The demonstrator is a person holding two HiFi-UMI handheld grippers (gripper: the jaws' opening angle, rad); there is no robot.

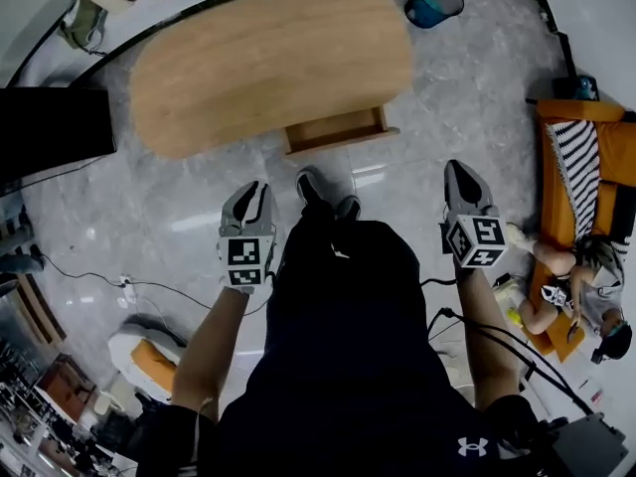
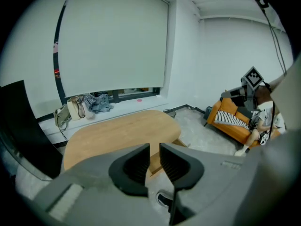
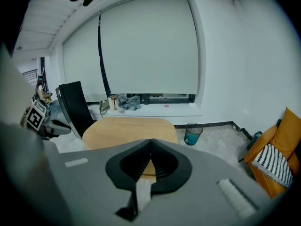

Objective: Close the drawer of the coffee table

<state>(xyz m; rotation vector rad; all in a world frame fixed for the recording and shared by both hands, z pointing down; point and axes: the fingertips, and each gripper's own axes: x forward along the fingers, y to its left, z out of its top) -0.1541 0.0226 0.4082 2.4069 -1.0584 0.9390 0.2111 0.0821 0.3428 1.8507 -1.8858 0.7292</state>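
The oval wooden coffee table [image 1: 268, 58] stands ahead of me on the grey floor. Its drawer [image 1: 338, 132] is pulled out from the near edge toward my feet. Both grippers hang in the air short of the table and touch nothing. My left gripper [image 1: 258, 189] is left of the drawer, its jaws a little apart with nothing between them. In the left gripper view the gripper [image 2: 154, 155] points at the table [image 2: 113, 133] and the drawer [image 2: 180, 143]. My right gripper [image 1: 459, 170] is right of the drawer, shut and empty. In the right gripper view the gripper's [image 3: 150, 146] tips meet before the table [image 3: 127, 127].
A blue waste bin [image 1: 433, 0] stands beyond the table's right end. An orange sofa [image 1: 608, 157] with a striped cushion lines the right wall, and a person [image 1: 571, 281] sits by it. A black panel [image 1: 55, 127] is at the left. Cables [image 1: 119, 284] lie on the floor.
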